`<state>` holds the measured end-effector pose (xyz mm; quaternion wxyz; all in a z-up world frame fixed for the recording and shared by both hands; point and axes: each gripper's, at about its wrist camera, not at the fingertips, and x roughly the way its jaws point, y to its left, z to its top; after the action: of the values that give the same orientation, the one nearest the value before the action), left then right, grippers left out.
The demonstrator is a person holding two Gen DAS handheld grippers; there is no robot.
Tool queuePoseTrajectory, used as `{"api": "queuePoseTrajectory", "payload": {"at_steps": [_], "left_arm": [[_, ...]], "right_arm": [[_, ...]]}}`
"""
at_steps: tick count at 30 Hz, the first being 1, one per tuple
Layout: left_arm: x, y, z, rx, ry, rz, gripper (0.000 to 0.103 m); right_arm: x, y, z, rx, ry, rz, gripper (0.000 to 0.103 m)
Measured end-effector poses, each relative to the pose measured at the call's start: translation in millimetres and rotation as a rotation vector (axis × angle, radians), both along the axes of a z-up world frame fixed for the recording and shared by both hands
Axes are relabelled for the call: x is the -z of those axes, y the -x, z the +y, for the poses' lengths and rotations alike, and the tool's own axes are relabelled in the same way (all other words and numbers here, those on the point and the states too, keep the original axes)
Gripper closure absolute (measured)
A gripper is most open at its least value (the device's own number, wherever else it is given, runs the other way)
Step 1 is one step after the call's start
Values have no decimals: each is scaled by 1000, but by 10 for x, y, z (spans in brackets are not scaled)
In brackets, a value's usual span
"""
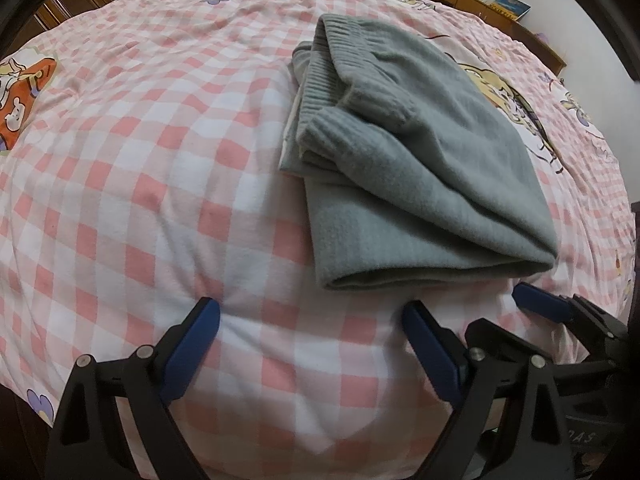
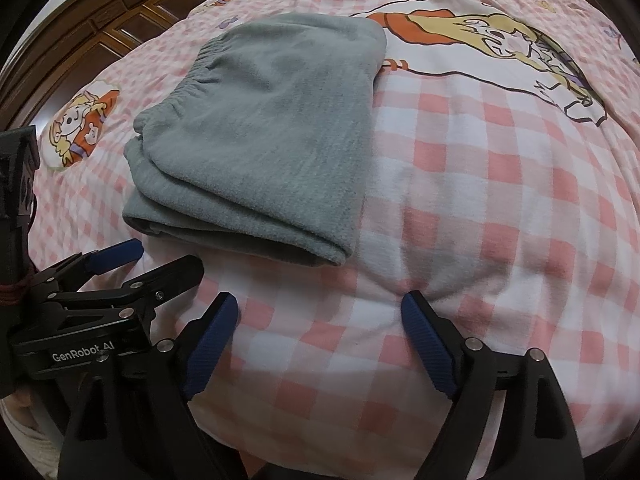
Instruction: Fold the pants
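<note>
Grey pants [image 1: 412,160] lie folded in a compact stack on a pink-checked bed [image 1: 140,200], ribbed cuffs and waistband stacked at the far end, the fold edge nearest. The left claw [image 1: 310,320] and right claw [image 2: 320,312] both stand wide open and empty, just short of that near edge, pads over the quilt. The fold looks essentially complete; any risk lies in a claw snagging the soft knit or the quilt beneath, dragging the layers askew.
</note>
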<state>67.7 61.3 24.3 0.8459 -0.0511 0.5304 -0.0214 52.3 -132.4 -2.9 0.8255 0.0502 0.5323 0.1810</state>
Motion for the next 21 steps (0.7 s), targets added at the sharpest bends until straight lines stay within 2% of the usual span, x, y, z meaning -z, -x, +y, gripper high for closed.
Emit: {"api": "queuePoseTrajectory", "payload": {"at_steps": [21], "left_arm": [[-6, -17, 38, 2, 9, 4, 8]], "right_arm": [[18, -4, 11, -7, -11, -12, 12]]}}
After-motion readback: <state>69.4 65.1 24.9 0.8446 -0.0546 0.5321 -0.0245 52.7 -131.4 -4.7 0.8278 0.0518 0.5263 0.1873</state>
